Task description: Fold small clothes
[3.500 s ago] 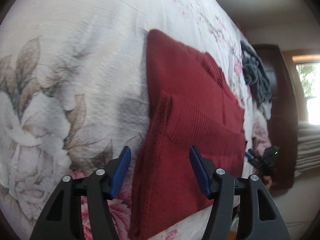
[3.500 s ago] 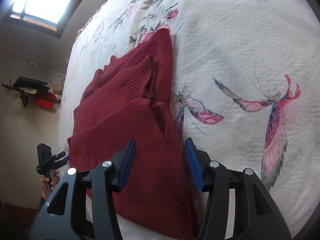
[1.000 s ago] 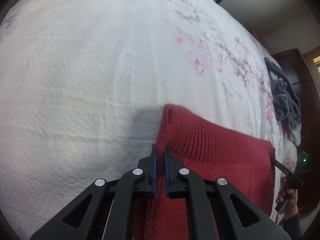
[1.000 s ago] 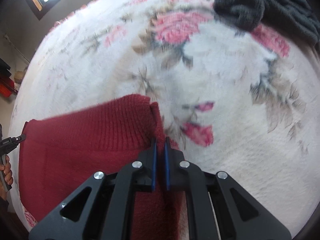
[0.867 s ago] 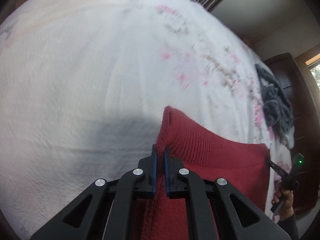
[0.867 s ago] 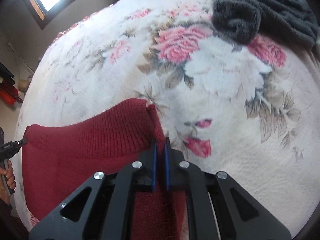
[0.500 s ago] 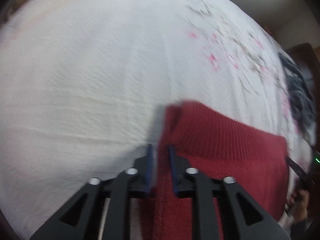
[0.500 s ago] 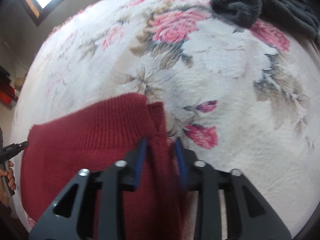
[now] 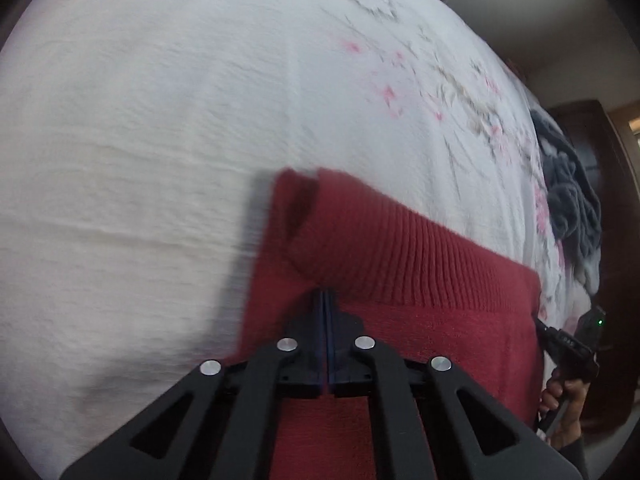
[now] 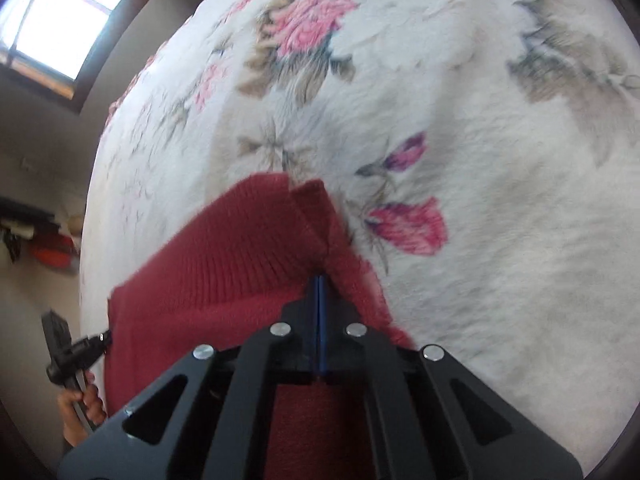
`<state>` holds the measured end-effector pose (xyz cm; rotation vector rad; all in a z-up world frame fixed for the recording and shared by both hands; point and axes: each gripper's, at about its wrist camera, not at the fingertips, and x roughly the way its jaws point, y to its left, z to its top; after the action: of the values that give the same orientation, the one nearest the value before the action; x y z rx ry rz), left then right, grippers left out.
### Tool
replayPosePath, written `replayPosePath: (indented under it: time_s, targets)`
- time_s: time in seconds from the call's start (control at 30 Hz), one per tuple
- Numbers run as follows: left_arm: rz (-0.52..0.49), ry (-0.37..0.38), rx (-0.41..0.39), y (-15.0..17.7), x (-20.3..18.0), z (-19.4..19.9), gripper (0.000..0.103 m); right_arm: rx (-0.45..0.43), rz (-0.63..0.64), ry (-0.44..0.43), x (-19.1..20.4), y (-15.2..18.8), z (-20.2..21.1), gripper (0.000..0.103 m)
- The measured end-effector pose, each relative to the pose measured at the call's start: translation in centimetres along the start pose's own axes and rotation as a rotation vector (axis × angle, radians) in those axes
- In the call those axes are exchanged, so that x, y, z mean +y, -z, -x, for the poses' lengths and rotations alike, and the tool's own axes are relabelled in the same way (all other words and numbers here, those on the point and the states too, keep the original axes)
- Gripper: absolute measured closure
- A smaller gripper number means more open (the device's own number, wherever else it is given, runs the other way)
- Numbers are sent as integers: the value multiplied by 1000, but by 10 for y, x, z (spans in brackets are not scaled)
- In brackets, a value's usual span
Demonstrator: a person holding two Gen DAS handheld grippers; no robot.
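**Both corners pinched, fold half carried**

Right now I have the left hand-held gripper [image 9: 325, 300] clenched on the ribbed edge of the red sweater [image 9: 420, 260] at its left corner, and the right hand-held gripper [image 10: 320, 286] clamped the same way on the opposite corner. The sweater lies on the floral bed cover [image 10: 500, 160], its ribbed edge raised and doubled over the body beneath.

My worry is the grip itself: only a thin lip of knit seems to sit between each pair of jaws, so a quick pull could slip one corner free and skew the fold. Uneven travel between my two hands would drag the lower layer and wrinkle it.

Nearby, a grey garment [image 9: 572, 188] is heaped further along the bed, well apart from the sweater. Nothing appears to block the fold's path.
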<state>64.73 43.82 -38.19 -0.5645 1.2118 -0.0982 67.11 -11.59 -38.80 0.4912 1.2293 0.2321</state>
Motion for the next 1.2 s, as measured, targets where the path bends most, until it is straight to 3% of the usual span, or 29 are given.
replayPosePath:
  time_s: [0.03,0.13,0.2,0.27,0.37,0.4,0.5,0.53,0.6,0.67,0.73,0.8,0.83,0.87,0.93,1.03,1.07,1.13,1.2]
  targets:
    - [-28,53,-21,4,-5,14,94,-9,0,-27,5,3,8,95]
    - [-130,196,-40,34,-19,43,94,8,46,-167,25,30,25,94]
    - [-143,172,-5,54,-15,35,91,40,88,-174,31,52,20,95]
    - [-128,72,37,67,4,12,97,55,92,-116,25,66,8,103]
    - [-86,71,3,67,14,22,101,42,26,-133,16,63,11,103]
    - [-95,76,-17,68,9,31,100,27,10,-145,19,64,20,101]
    - [-188,183,-53,91,-15,63,98,17,31,-255,36,85,51,97]
    - [-230,239,-42,108,-26,71,97,31,46,-284,40,95,56,97]
    - [-287,263,-4,134,-38,69,95,91,95,-314,49,125,53,97]
    - [-295,201,47,155,-36,50,94,149,144,-292,56,151,40,98]
    - [-238,144,68,161,-18,31,97,175,164,-238,55,168,22,103]
    - [-194,160,55,163,-13,37,101,161,142,-213,51,168,21,103]
    - [-207,186,41,166,-21,48,97,148,133,-215,55,167,28,103]
    - [-226,220,36,170,-33,53,90,128,143,-246,64,168,40,95]
    - [-305,255,43,184,-59,62,86,135,182,-288,80,179,49,95]
    - [-321,180,94,192,-62,37,82,179,237,-234,86,189,29,96]
    - [-299,157,110,191,-55,28,84,188,222,-217,81,189,23,103]
    - [-247,163,124,191,-43,23,95,183,147,-213,59,184,21,103]
    - [-231,176,118,191,-41,33,93,127,83,-209,34,175,44,103]
